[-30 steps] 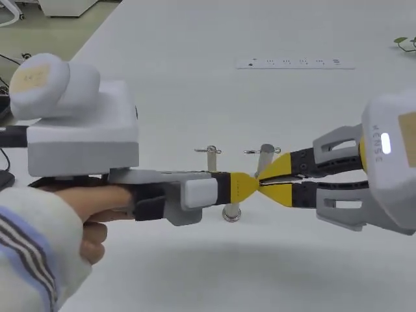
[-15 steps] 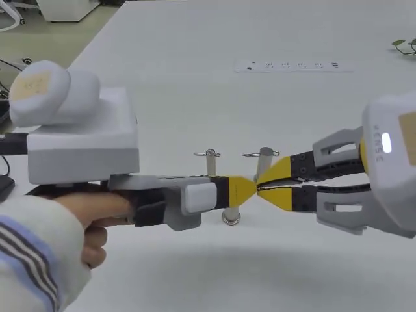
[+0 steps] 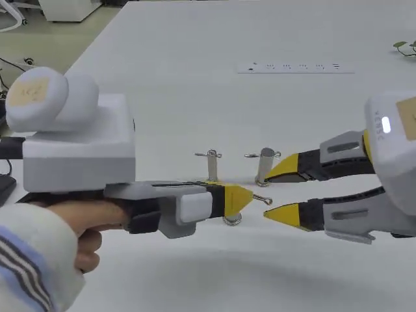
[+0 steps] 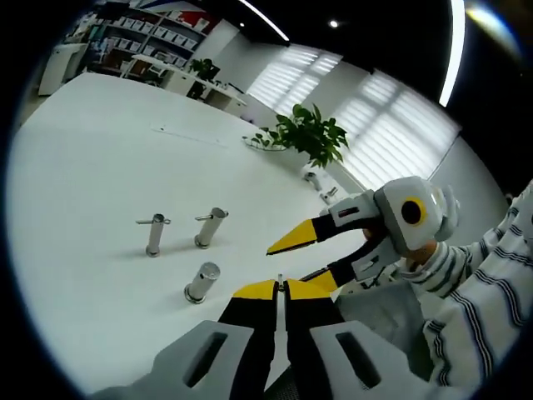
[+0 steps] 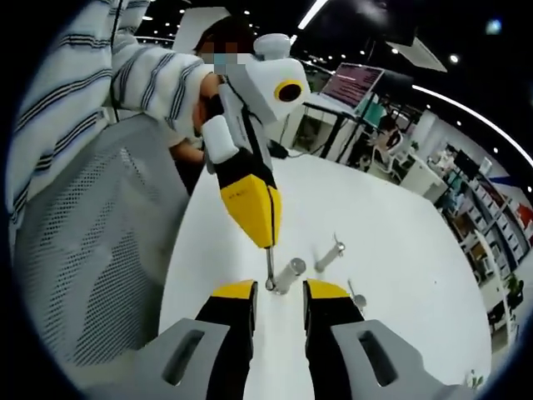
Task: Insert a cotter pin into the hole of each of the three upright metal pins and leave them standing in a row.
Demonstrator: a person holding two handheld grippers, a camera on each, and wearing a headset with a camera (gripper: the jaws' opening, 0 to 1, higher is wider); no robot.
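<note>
Three upright metal pins stand on the white table. The far-left pin (image 3: 212, 166) (image 4: 155, 235) and the far-right pin (image 3: 264, 166) (image 4: 208, 227) each carry a cotter pin through the top. The near pin (image 3: 231, 218) (image 4: 201, 282) (image 5: 290, 273) has a bare top and is partly hidden behind my left gripper (image 3: 246, 196) (image 4: 281, 287). That gripper is shut on a loose cotter pin (image 3: 262, 199) (image 5: 268, 265), whose end sticks out past the tips. My right gripper (image 3: 278, 191) (image 5: 279, 293) stands open around that end without touching it.
A white strip with dark marks (image 3: 296, 65) lies far back on the table. A person's sleeve and a mesh chair (image 5: 92, 250) are at the table edge. Free table lies in front of and behind the pins.
My right gripper has opened and let go of the cotter pin it pinched together with the left gripper. The left gripper still holds the pin.
</note>
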